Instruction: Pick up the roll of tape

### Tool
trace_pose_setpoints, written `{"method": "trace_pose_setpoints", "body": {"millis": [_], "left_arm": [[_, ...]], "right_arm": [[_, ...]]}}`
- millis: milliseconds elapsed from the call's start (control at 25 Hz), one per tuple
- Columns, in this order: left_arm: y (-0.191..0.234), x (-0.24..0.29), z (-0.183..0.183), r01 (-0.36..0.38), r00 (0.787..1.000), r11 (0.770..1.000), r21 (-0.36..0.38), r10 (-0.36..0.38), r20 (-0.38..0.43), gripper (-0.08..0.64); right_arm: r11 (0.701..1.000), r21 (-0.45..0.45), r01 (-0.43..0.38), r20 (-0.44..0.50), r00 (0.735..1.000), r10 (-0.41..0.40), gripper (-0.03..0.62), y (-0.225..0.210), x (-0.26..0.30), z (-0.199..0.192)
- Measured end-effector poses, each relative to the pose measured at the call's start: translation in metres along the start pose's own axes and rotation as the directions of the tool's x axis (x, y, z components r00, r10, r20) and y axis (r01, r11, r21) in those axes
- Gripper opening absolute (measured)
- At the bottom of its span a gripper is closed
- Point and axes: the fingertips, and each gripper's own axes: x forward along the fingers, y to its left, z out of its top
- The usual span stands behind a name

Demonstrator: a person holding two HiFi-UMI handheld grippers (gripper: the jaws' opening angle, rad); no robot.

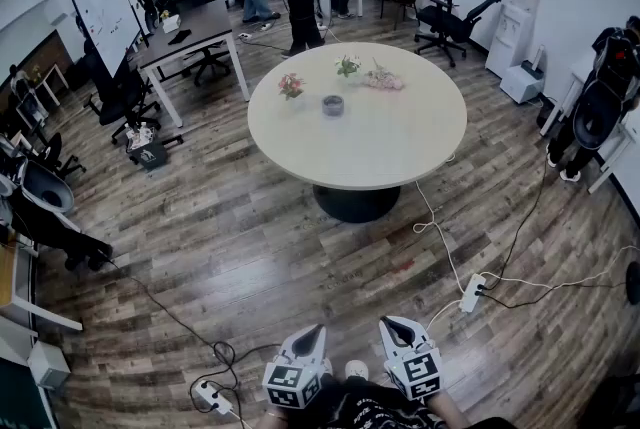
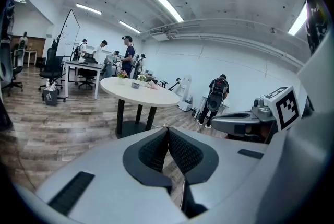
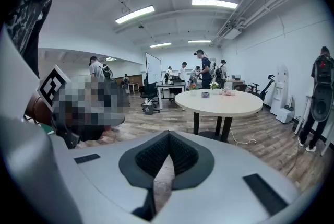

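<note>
The small dark grey roll of tape (image 1: 333,104) lies flat with its hole facing up, on the far half of the round beige worktop (image 1: 400,152). Small flower bunches (image 1: 291,85) stand just behind it. Bare wood-plank floor (image 1: 250,247), crossed by loose cables and a white power strip (image 1: 472,293), lies between the roll and the tools. The left hand-held gripper (image 1: 311,330) and the right hand-held gripper (image 1: 391,324) are both closed on nothing, well apart from the worktop. The head view shows the roll's ring from above. The right gripper view shows it side-on as a low stub (image 3: 205,94).

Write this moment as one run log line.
step: reach not begun | left tongs: shut, empty | right tongs: shut, empty | roll of tape: on round table, untouched
</note>
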Motion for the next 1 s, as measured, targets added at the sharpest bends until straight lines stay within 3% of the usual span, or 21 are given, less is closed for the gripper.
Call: {"method": "trace_pose_setpoints", "body": {"millis": [280,560,600,680,720,800,1000], "left_arm": [[-0.005,-0.011,0.003,-0.001,1.0,1.0,-0.006,0.002,0.026,0.021],[-0.009,-0.017,0.009,0.044,0.997,0.999,0.001,-0.044,0.056,0.025],[-0.009,-0.018,0.01,0.054,0.996,0.999,-0.002,-0.053,0.065,0.039],[-0.008,-0.02,0.011,0.075,0.994,0.997,-0.002,-0.075,0.078,0.151],[-0.007,-0.021,0.012,0.082,0.993,0.997,0.005,-0.082,0.081,0.195],[-0.003,-0.022,0.012,0.089,0.993,0.996,0.025,-0.091,0.079,0.245],[0.01,-0.022,0.017,0.104,0.992,0.992,0.067,-0.109,0.071,0.264]], "right_arm": [[1.0,0.015,0.014,0.0,1.0,-0.014,0.006,0.005,-0.009,-0.003],[0.994,0.066,0.085,0.054,0.995,-0.089,0.018,-0.007,-0.015,0.005],[0.995,0.067,0.079,0.057,0.995,-0.082,0.069,-0.006,-0.016,0.006],[0.995,0.075,0.064,0.063,0.996,-0.068,0.189,-0.002,-0.015,0.006],[0.995,0.082,0.063,0.068,0.995,-0.068,0.218,0.0,-0.014,0.005],[0.992,0.098,0.078,0.076,0.993,-0.085,0.264,0.001,-0.013,0.005],[0.985,0.118,0.126,0.081,0.987,-0.136,0.304,0.002,-0.009,0.006]]}}
